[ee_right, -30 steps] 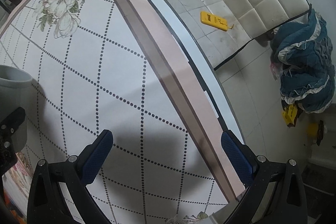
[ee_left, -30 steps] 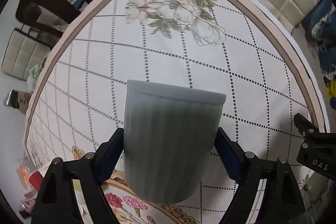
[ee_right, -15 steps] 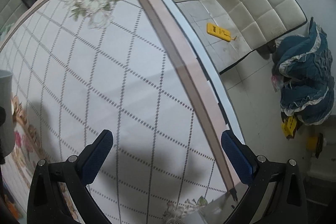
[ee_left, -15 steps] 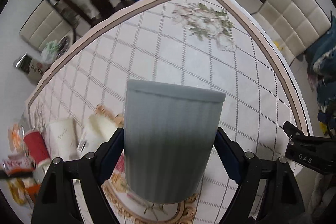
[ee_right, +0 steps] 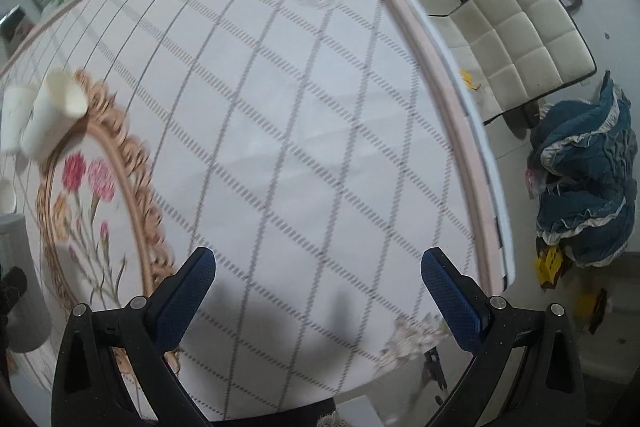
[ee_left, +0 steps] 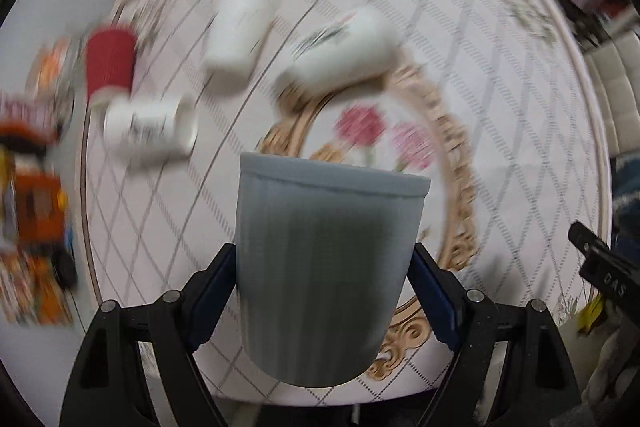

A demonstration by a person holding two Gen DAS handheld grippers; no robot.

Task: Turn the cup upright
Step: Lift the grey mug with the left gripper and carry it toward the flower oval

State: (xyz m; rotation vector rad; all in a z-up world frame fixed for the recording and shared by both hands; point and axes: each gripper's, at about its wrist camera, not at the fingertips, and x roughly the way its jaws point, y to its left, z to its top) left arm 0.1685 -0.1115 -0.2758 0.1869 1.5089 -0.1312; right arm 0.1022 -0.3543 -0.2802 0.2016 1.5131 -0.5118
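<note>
My left gripper (ee_left: 324, 291) is shut on a ribbed grey cup (ee_left: 326, 267), its blue pads pressed to both sides. The cup is held in the air above the table, wide rim away from the camera; its inside is hidden. A sliver of the grey cup shows at the left edge of the right wrist view (ee_right: 16, 267). My right gripper (ee_right: 318, 297) is open and empty, high over the tablecloth near the table's right edge.
Three white cups (ee_left: 240, 31) (ee_left: 340, 51) (ee_left: 150, 125) lie on their sides on the patterned tablecloth (ee_left: 500, 107), with a red cup (ee_left: 109, 65) at the left. Snack packets (ee_left: 32, 187) crowd the left end. A cream chair (ee_right: 524, 43) and blue cloth (ee_right: 588, 183) are beyond the right edge.
Both grippers have pulled up and back from the table. The left one swung left with the grey cup, so the lying cups and red cup came into view. The view is blurred by motion.
</note>
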